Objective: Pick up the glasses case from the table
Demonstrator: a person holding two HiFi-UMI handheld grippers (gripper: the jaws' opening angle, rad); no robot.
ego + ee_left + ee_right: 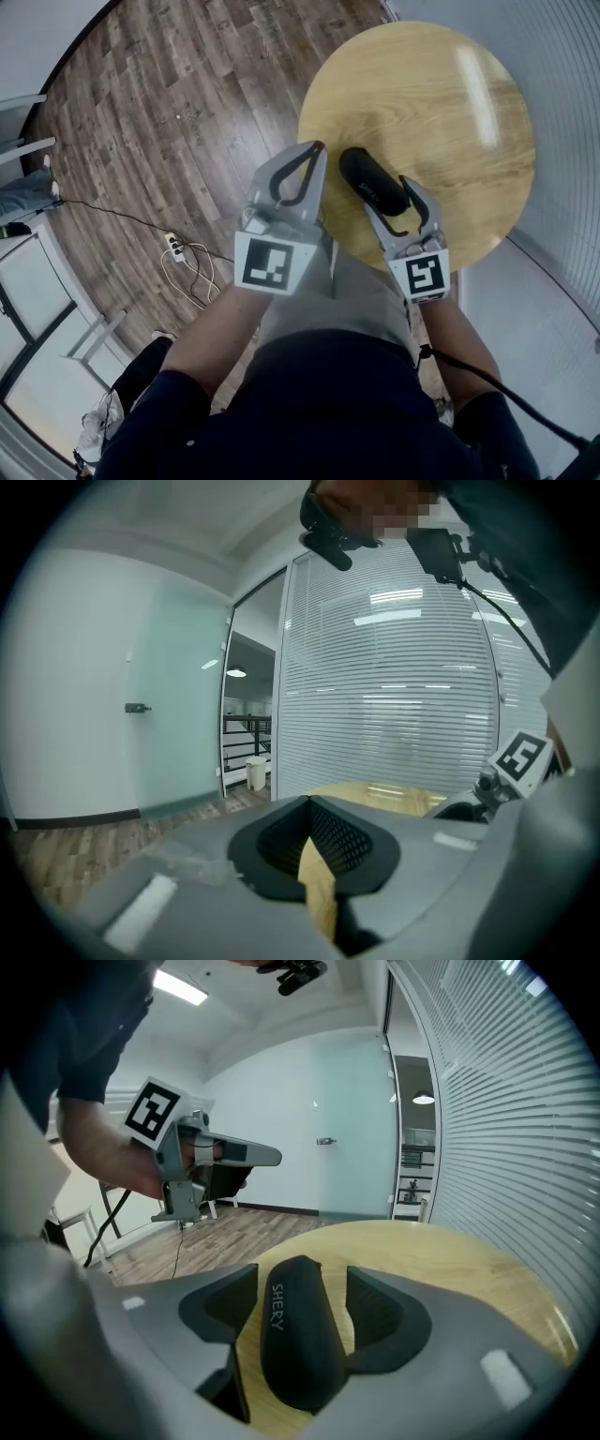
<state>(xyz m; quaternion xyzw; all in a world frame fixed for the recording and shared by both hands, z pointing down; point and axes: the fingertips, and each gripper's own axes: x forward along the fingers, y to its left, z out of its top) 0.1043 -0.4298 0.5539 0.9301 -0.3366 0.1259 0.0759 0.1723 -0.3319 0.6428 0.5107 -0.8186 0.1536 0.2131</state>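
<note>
The glasses case is lying near the desk's edge, between the right tongs' spread jaws, not gripped. The left tongs are hovering just beside the case, pinched shut, empty.

The only word that can be read is "SHERY". It runs in pale capitals along the top of the dark case on the bench. The left cube and the right cube each carry a black-and-white square marker, a coded pattern without letters or digits.
</note>
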